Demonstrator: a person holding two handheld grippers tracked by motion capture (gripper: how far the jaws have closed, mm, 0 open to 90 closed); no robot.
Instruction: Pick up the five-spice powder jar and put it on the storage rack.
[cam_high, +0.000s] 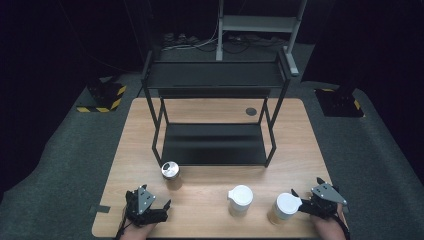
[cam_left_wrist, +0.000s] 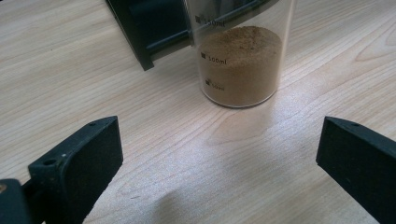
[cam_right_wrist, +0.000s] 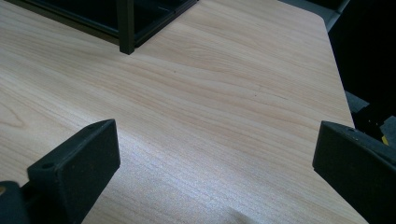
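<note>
The left claw (cam_high: 159, 209) is held wide apart with nothing between its jaws, low over the near-left part of the surface (cam_high: 300, 145); the right claw (cam_high: 300, 198) is likewise spread wide and empty, at the near-right edge. From the left gripper view, a clear measuring jar (cam_left_wrist: 240, 56) part-filled with brown powder is seen straight ahead, standing upright just beside the front leg of the black two-tier shelf rack (cam_high: 215, 120). In the high view that silver-lidded jar (cam_high: 170, 174) is placed a little ahead of the left claw.

Now the risks, biggest piece first. The rack leg is so near the jar that a claw driven in off-line could be knocked against it, and one jaw blocked from passing round the jar. The jar itself is tall and narrow; a nudge from one jaw before the other arrives could tip it, and the powder would be thrown against the lid.

Over on the right, a white-lidded cup (cam_high: 284, 206) is seen almost touching the right claw's jaw tips, and it could be shoved over by a careless swing. A second white-lidded container (cam_high: 240, 199) is set between the two, well apart from the left claw.
</note>
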